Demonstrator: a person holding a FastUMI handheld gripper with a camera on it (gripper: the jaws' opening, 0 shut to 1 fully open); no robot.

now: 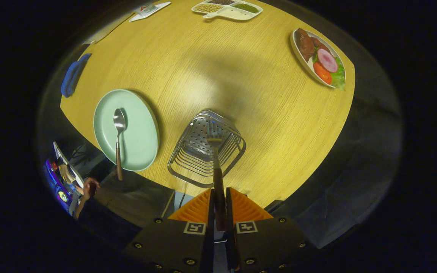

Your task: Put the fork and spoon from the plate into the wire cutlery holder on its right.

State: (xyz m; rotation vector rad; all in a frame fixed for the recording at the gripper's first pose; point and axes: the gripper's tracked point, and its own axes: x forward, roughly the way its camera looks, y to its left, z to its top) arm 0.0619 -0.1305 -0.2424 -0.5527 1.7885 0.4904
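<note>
My tongs (218,197) are clamped on the fork (216,159) by its handle, tines poised over the wire cutlery holder (206,148) at twelve o'clock. At ten o'clock, the spoon (118,140) lies on the green plate (142,129), left of the holder.

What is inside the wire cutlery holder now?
The fork hangs over the holder, its handle clamped between the fingers. Under it shows only the holder's holed bottom. Whether the prongs are already inside cannot be told.
</note>
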